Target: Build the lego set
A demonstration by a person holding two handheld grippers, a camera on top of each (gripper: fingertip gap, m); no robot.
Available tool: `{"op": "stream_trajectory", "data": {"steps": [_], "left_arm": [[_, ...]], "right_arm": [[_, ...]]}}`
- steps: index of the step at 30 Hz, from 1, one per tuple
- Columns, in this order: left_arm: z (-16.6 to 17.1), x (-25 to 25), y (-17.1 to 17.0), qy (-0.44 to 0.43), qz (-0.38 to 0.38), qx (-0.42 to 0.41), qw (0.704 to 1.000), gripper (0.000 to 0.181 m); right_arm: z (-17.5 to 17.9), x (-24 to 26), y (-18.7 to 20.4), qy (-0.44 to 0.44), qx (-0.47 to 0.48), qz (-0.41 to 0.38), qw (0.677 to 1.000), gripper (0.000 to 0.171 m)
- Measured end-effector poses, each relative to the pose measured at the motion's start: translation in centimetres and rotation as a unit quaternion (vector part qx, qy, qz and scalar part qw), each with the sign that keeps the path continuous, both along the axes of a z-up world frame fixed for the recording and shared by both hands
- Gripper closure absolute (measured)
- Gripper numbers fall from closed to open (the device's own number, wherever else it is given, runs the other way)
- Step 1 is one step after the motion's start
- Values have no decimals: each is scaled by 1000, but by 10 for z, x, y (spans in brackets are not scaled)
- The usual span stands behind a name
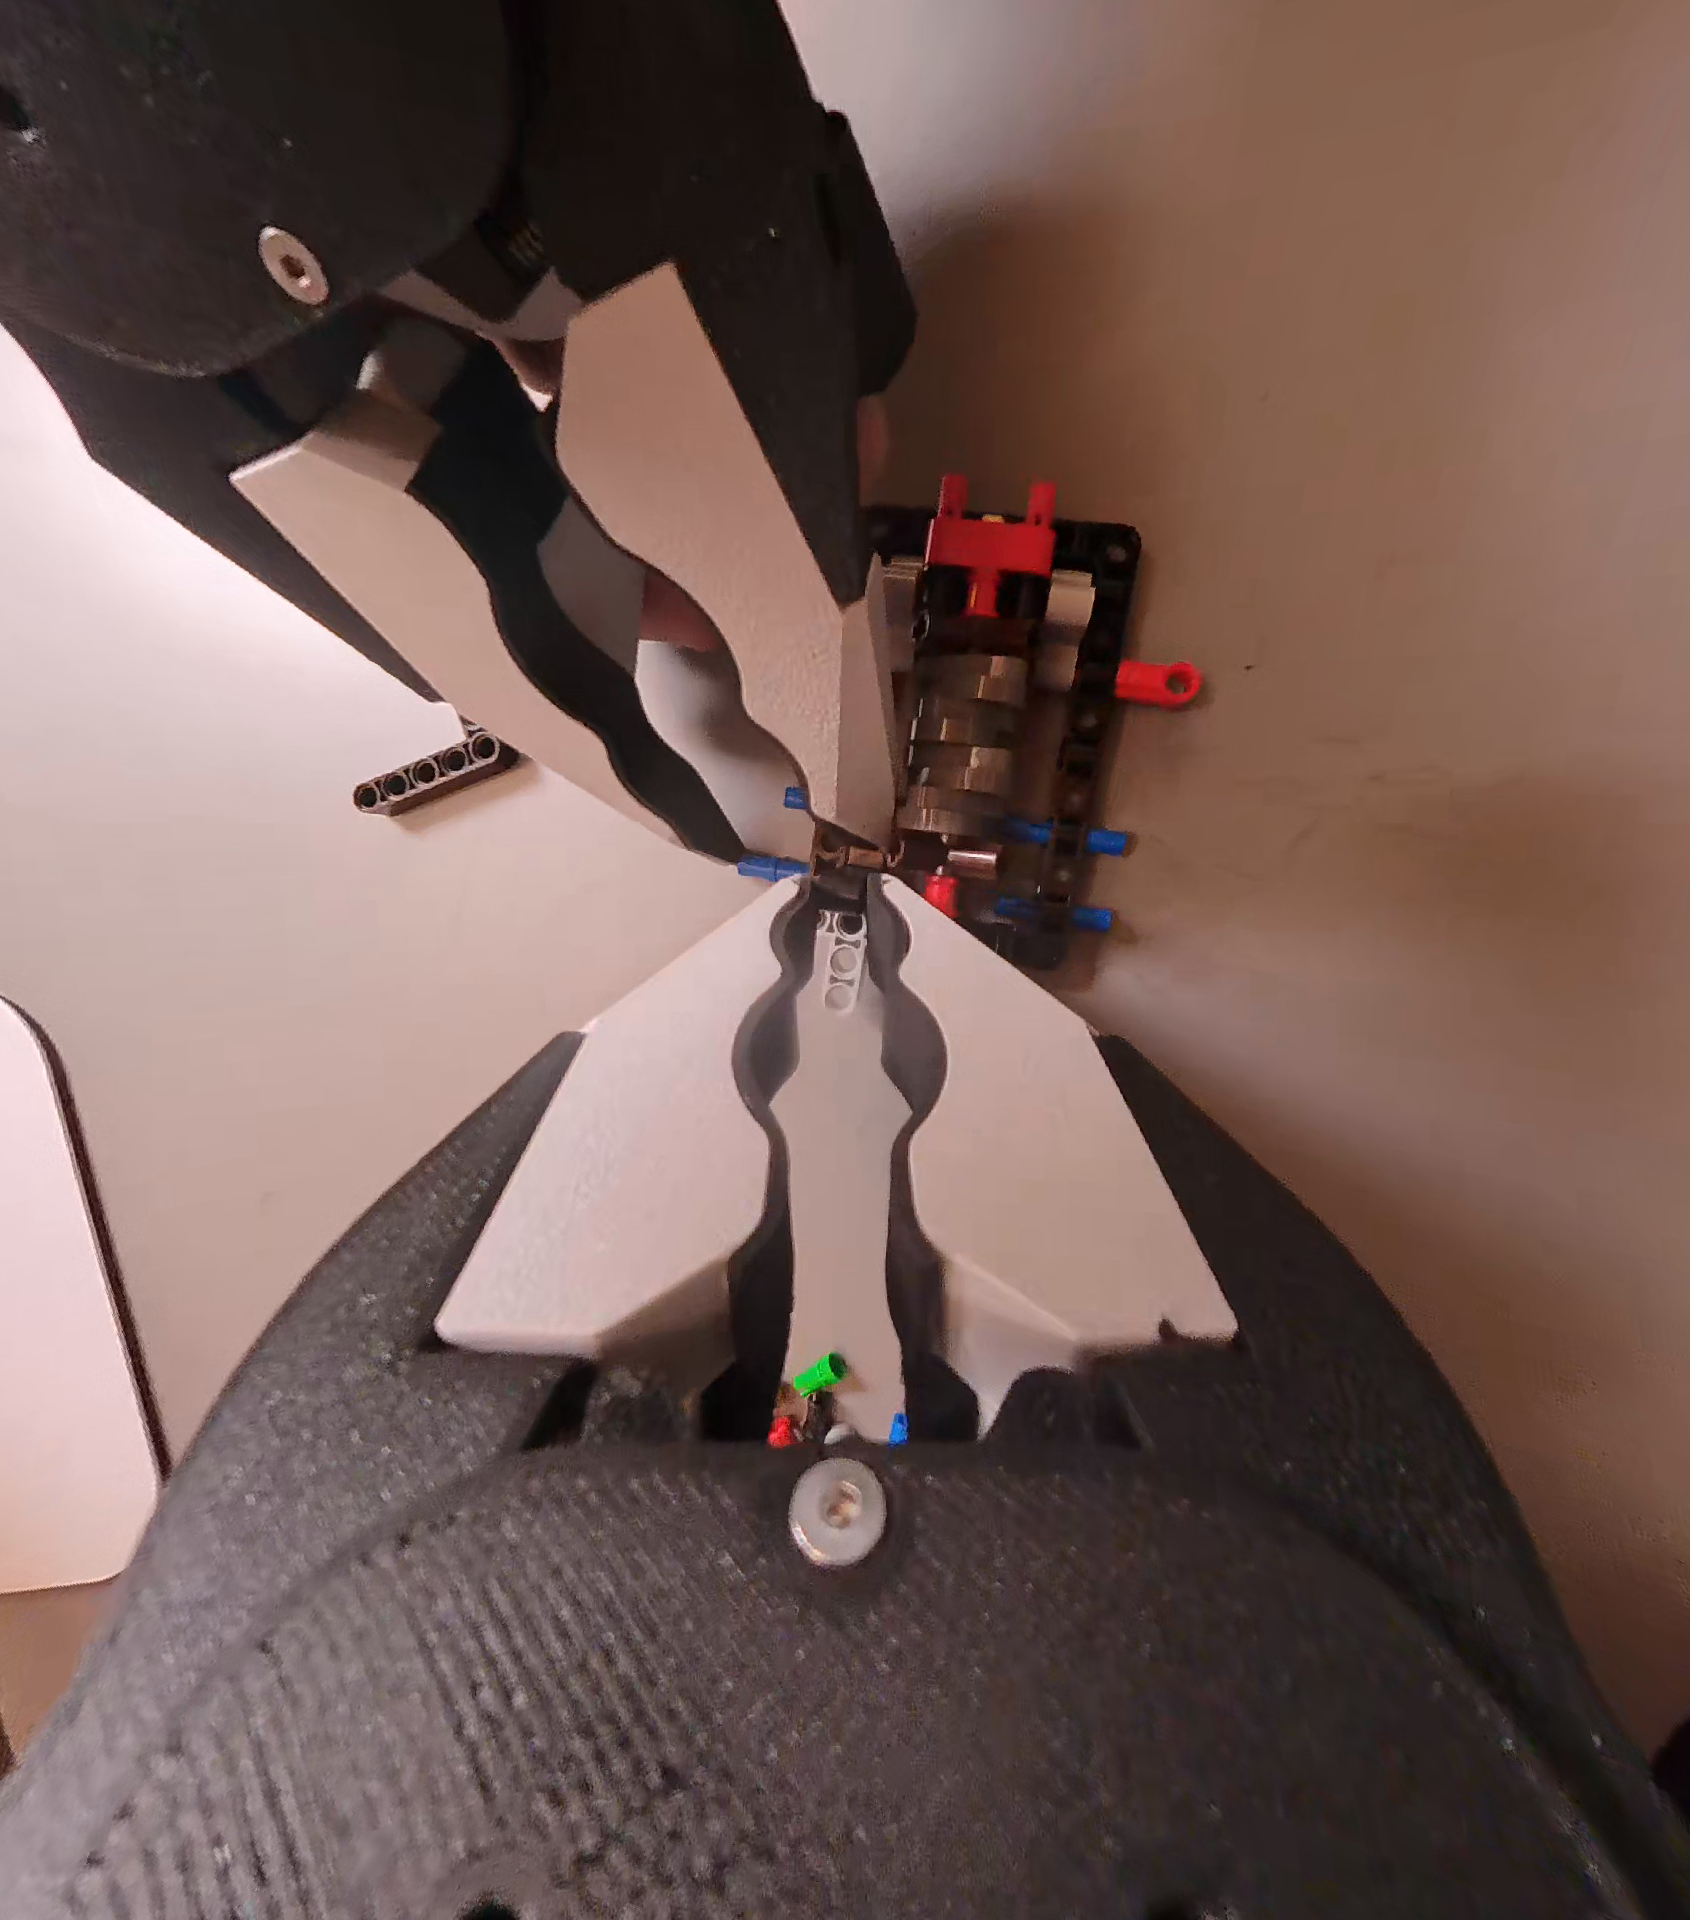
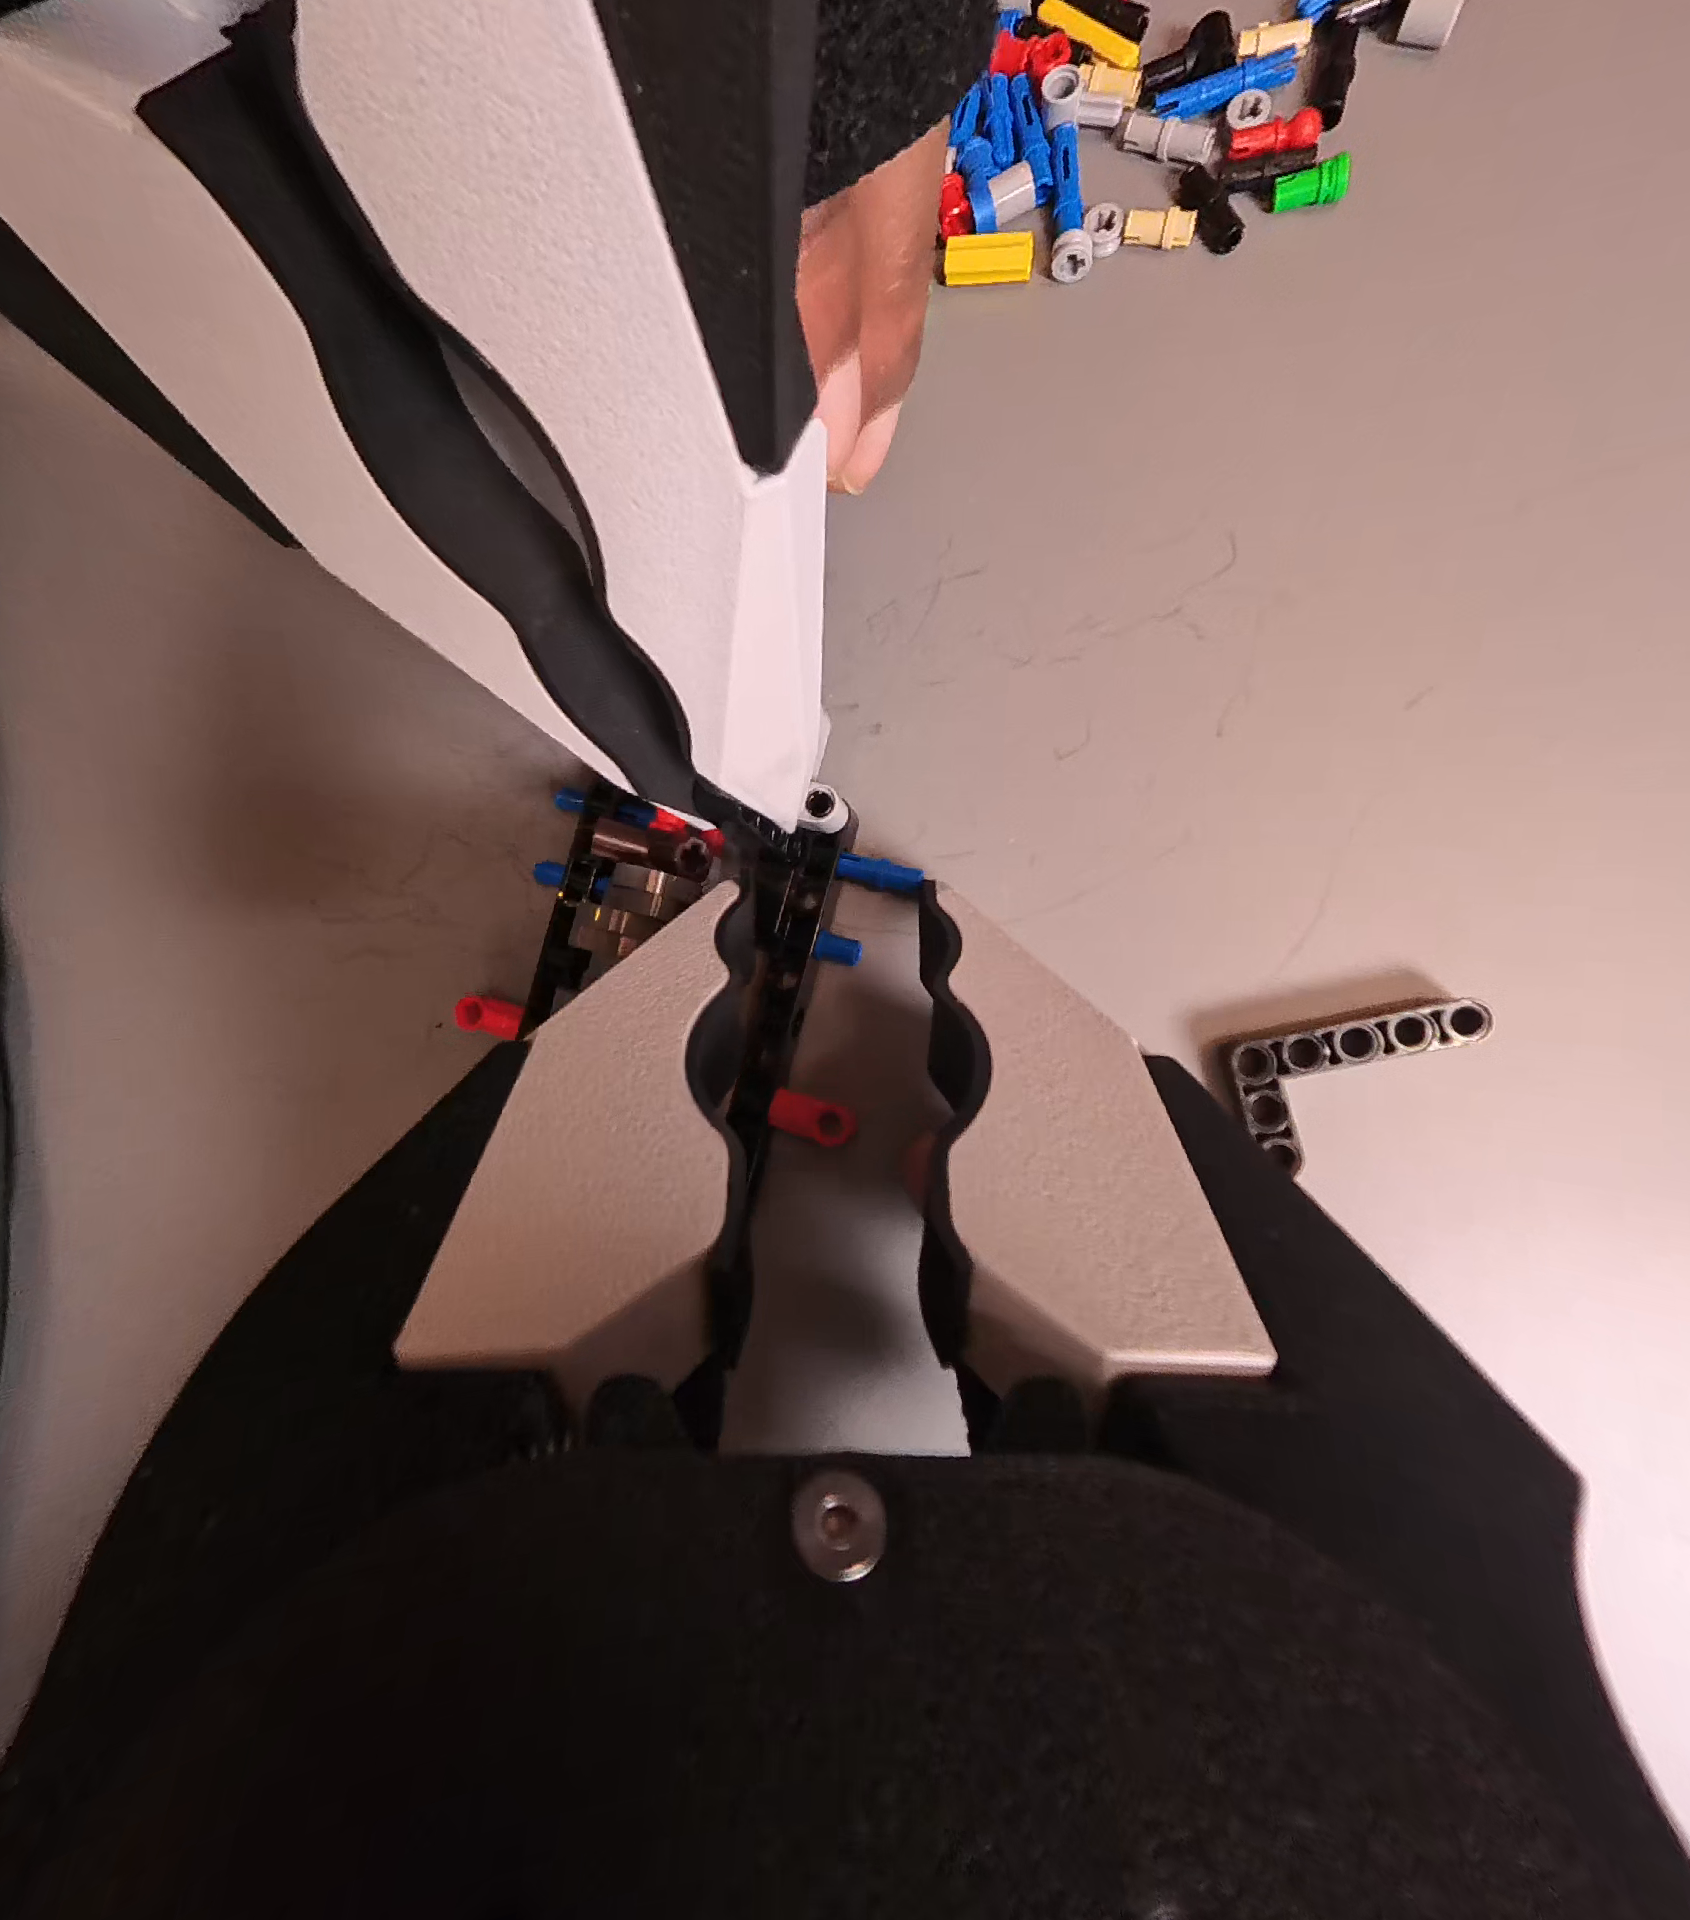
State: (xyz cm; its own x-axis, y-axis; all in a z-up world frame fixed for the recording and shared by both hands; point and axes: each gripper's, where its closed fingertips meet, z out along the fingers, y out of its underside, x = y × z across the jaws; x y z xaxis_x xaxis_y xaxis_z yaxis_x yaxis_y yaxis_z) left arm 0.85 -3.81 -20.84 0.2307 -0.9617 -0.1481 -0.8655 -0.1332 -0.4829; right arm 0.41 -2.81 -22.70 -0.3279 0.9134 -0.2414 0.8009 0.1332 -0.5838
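the left gripper's (image 1: 836,894) fingers (image 1: 675,1091) were pinched on a light grey technic beam (image 1: 843,961) whose far end met the corner of the black lego frame assembly (image 1: 1012,727). the right gripper's (image 2: 830,894) fingers (image 2: 612,1091) stood apart, straddling one black side rail (image 2: 779,997) of that assembly without closing on it. the assembly lay on the tabletop (image 2: 1340,623), with blue pins (image 1: 1028,829) and a red connector (image 1: 1158,683) jutting from it. beside it lay a dark grey l-shaped beam (image 2: 1355,1044). farther off sat a pile of loose coloured pieces (image 2: 1142,135).
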Motion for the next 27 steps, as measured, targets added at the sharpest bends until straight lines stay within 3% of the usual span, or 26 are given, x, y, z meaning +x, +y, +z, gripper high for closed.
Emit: {"op": "stream_trajectory", "data": {"steps": [8, 27], "left_arm": [[-1, 1, 2, -59, 24, 0, 998, 166], [-10, 5, -1, -34, 8, 35, 999, 172]], "right_arm": [[-1, -1, 1, -1, 11, -2, 1000, 144], [0, 1, -2, 18, 5, 29, 999, 142]]}}
